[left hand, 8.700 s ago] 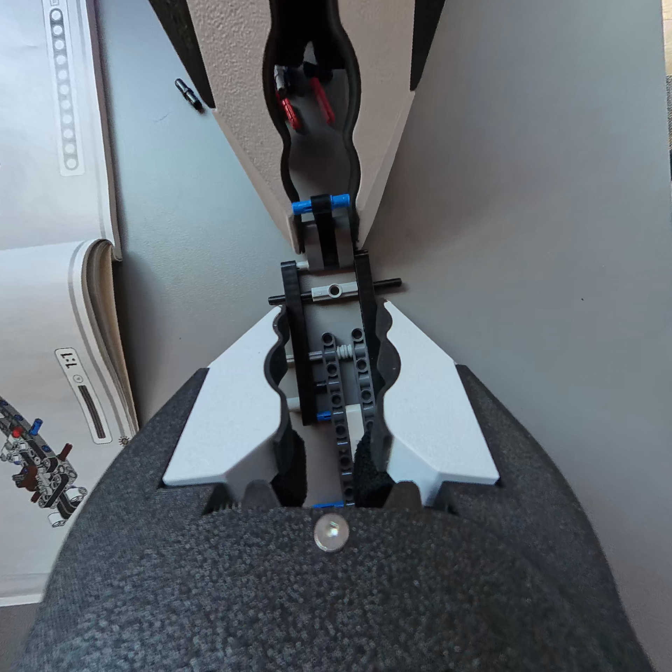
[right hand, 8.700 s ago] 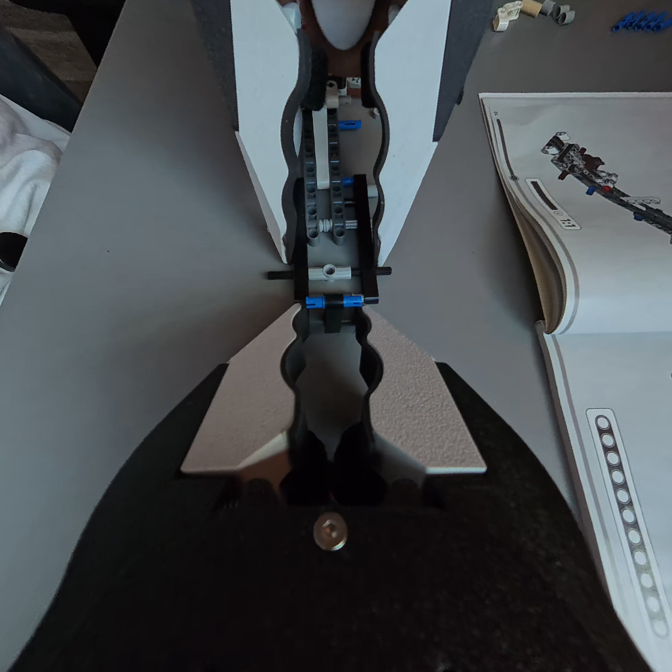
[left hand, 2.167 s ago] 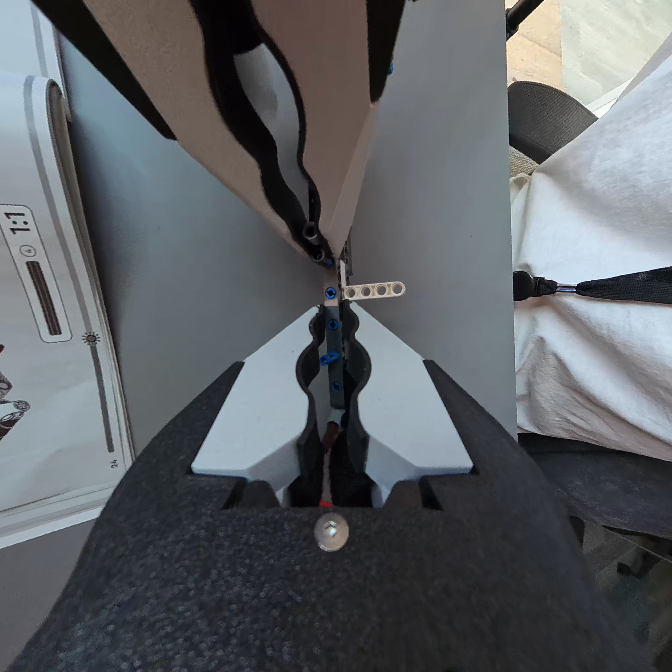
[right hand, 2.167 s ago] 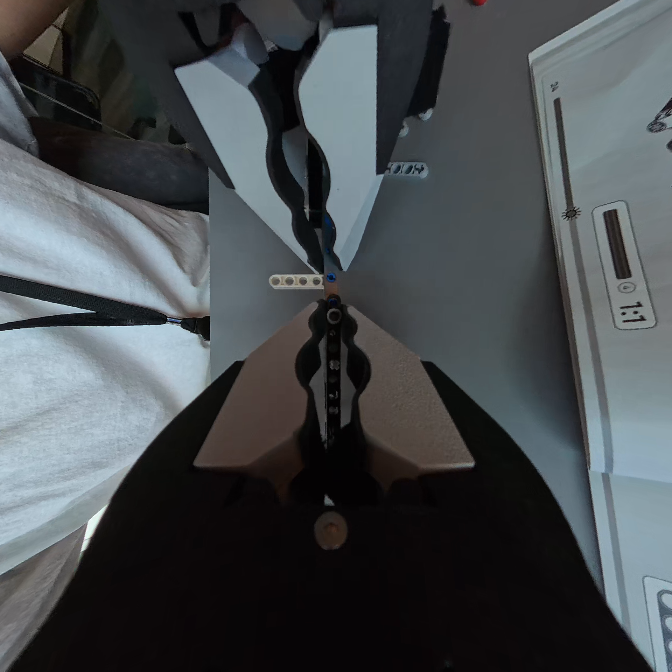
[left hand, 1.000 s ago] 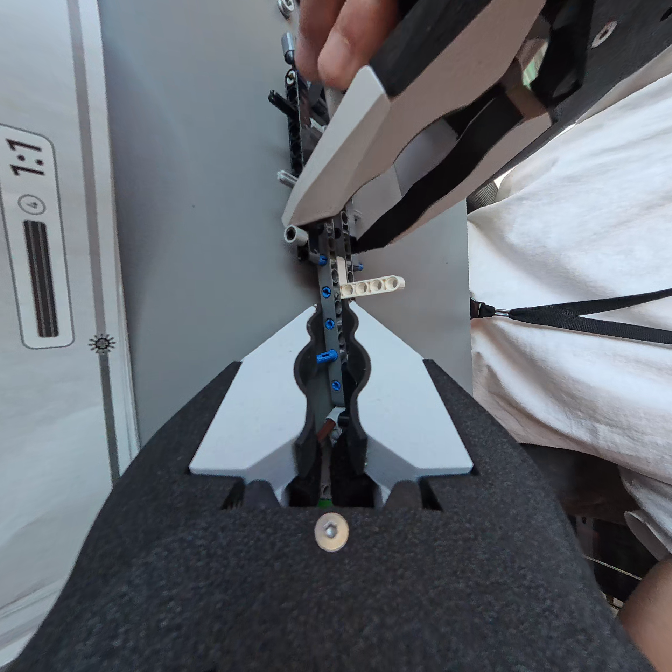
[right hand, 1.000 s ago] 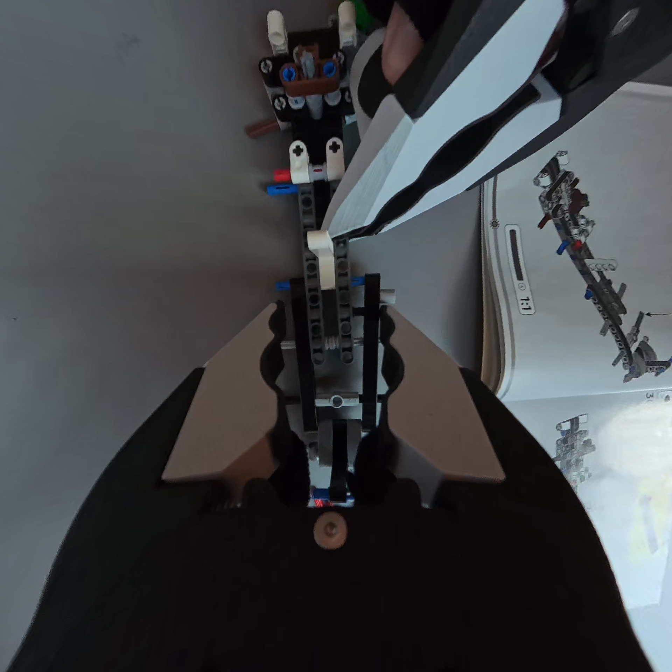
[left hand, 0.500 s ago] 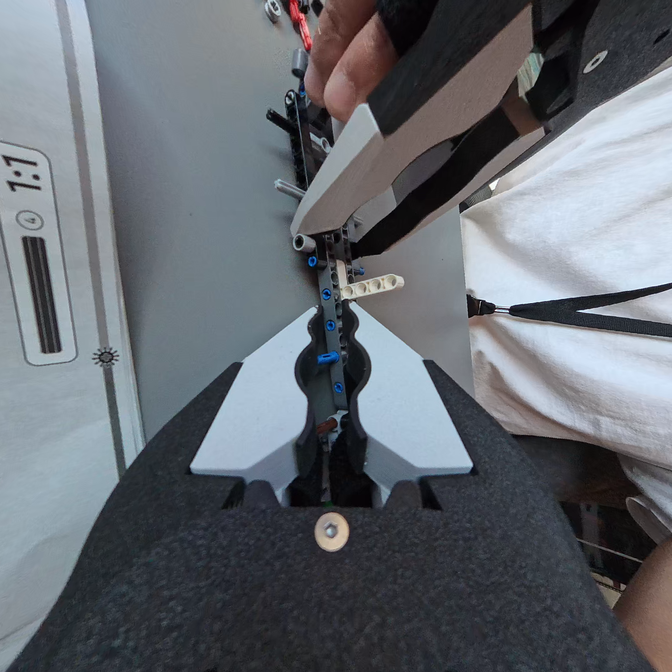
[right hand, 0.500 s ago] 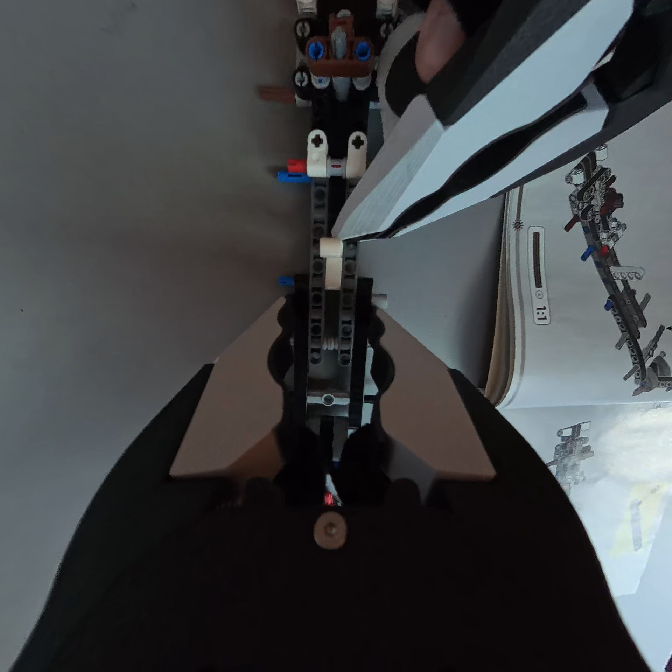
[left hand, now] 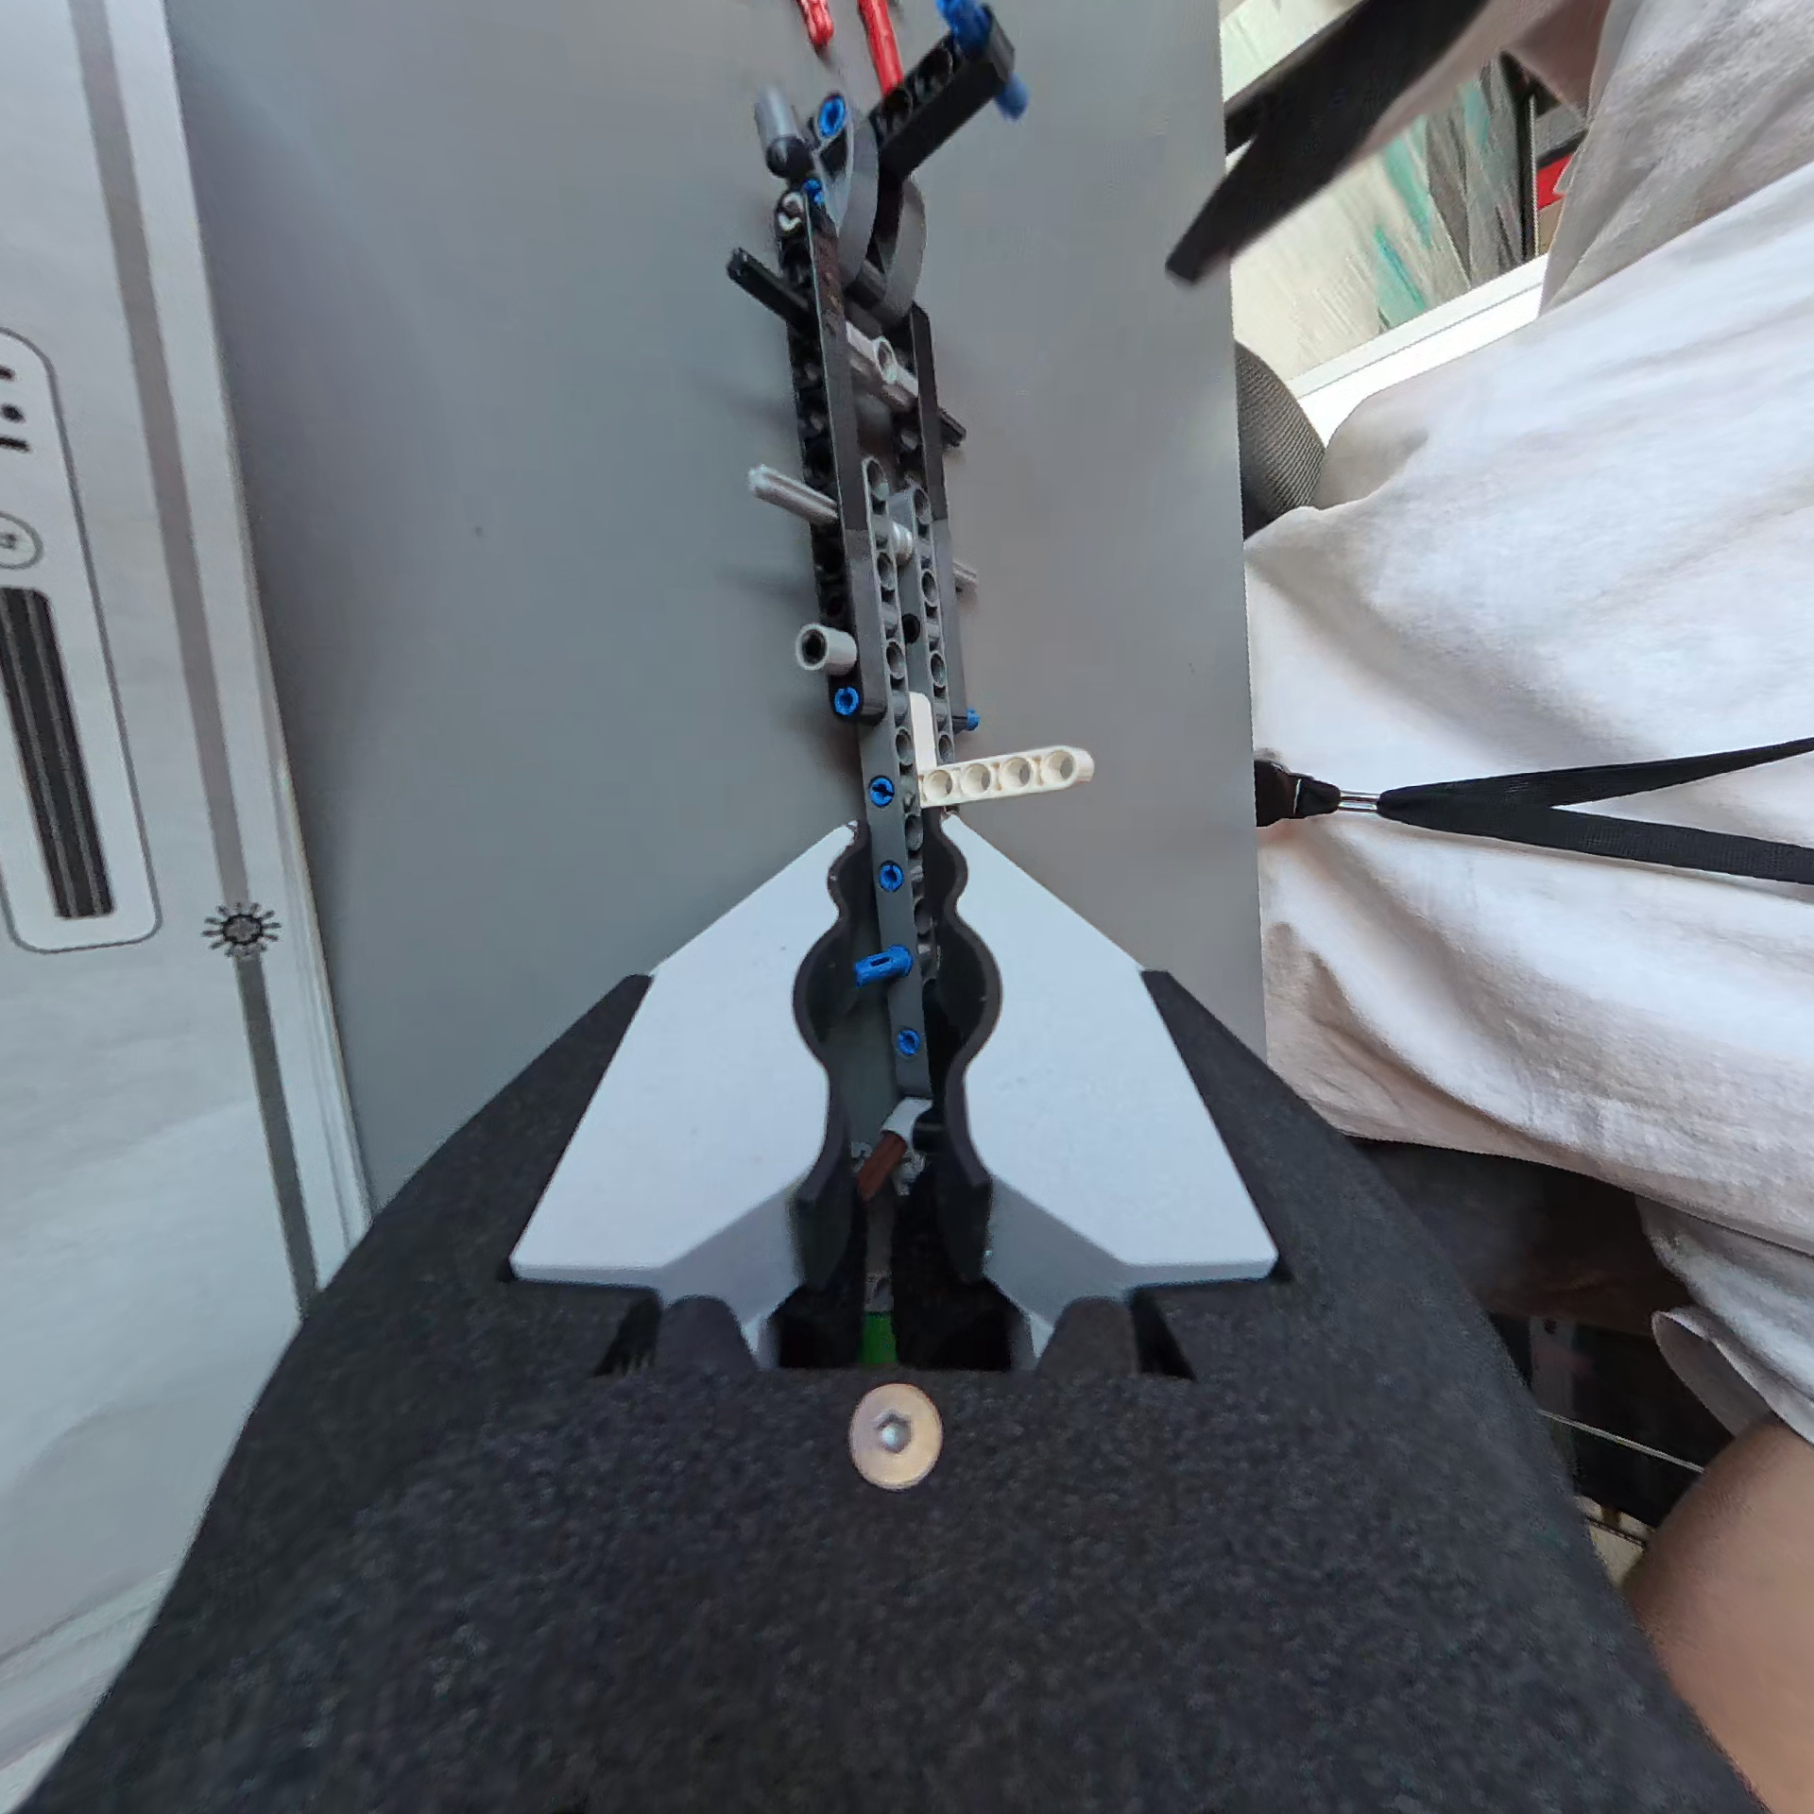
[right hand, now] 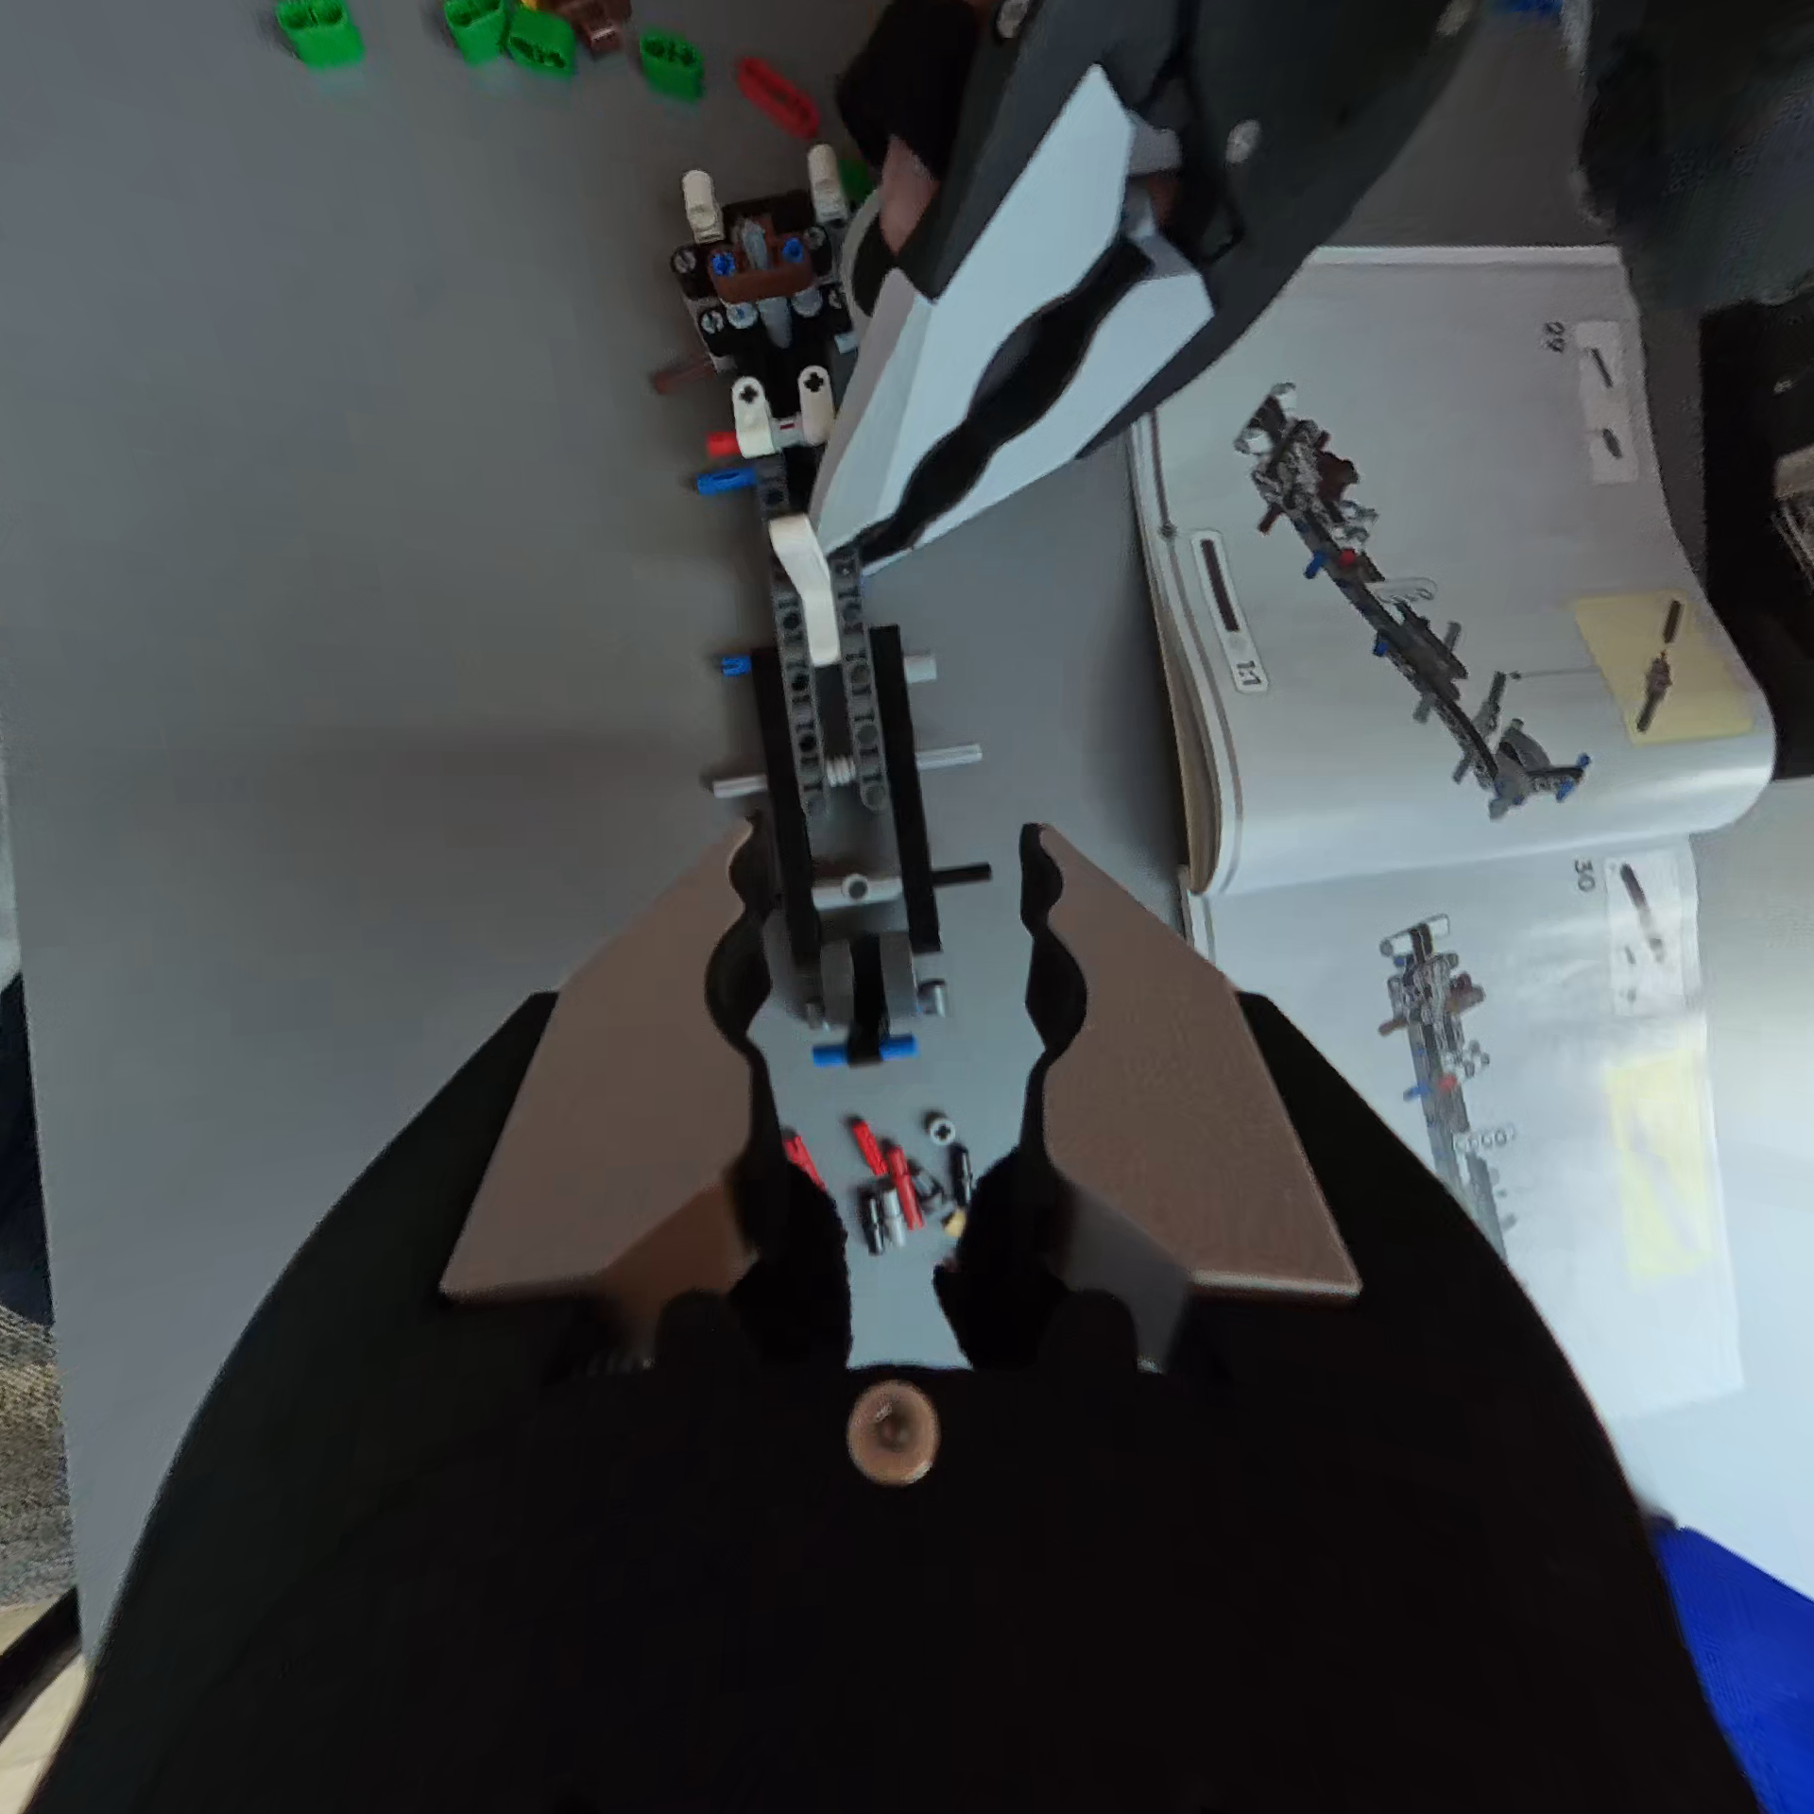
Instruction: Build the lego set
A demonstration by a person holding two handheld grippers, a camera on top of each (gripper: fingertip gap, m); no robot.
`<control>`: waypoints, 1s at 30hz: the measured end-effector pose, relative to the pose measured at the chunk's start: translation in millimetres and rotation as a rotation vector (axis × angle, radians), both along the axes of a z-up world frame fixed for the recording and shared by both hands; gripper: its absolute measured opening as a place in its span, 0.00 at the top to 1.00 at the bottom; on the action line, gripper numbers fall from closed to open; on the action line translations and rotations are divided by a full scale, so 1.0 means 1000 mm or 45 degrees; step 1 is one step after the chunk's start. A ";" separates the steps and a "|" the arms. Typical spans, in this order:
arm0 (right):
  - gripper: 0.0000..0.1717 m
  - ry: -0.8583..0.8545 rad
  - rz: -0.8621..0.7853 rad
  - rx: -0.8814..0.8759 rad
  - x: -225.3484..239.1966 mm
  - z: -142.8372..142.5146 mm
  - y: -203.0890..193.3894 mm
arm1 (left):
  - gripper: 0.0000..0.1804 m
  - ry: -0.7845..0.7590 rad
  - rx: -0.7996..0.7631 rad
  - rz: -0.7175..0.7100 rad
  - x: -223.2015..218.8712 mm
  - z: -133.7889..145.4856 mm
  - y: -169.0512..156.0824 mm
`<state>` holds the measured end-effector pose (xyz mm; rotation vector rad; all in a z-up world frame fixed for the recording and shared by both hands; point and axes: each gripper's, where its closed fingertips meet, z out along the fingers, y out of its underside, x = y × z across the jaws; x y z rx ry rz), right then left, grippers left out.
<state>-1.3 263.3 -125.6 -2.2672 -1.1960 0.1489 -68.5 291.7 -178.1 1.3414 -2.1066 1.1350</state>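
model: a long assembly of black and dark grey holed beams (left hand: 888, 609) with blue pins, grey axles and a white angled beam (left hand: 1001, 775) sticking out sideways; it stretches along the grey tabletop (left hand: 510, 510), near the edge next to the person.
left gripper: the left gripper (left hand: 895, 834) is narrowed onto the near end of the model, its dark pads (left hand: 834, 991) against the grey beam on both sides; the rest of the model reaches out past the fingertips.
right gripper: the right gripper (right hand: 888, 834) stands wide, its jaws clear of the model's black-framed end (right hand: 854, 883), which lies between the tips without either pad pressing it.
loose parts: small red, black and grey pins (right hand: 888, 1178) lie on the tabletop between the right gripper's fingers, behind the model's end; green pieces (right hand: 510, 39) and a red link (right hand: 775, 93) sit toward the far edge.
booklet: an open instruction booklet (right hand: 1472, 687) lies beside the model, toward the tabletop's side edge, its pages showing build pictures.
person: a white-clad torso (left hand: 1531, 687) with a black strap (left hand: 1571, 815) sits at the tabletop's edge.
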 end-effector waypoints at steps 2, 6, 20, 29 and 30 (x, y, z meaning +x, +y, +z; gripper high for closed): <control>0.72 0.104 -0.056 0.033 0.021 0.010 -0.005 | 0.95 0.023 0.011 0.003 -0.002 0.000 0.001; 0.74 0.361 -0.120 0.084 0.044 0.015 -0.007 | 0.95 -0.004 0.077 0.056 0.000 0.000 0.007; 0.74 0.696 -0.154 0.184 0.060 0.021 0.020 | 0.86 -0.463 0.393 0.304 0.006 0.050 0.022; 0.81 0.845 -0.644 0.520 0.134 0.037 0.040 | 0.84 -0.947 0.764 0.778 0.009 0.091 0.017; 0.81 0.831 -0.661 0.529 0.136 0.034 0.042 | 0.84 -0.968 0.668 0.764 0.009 0.091 0.010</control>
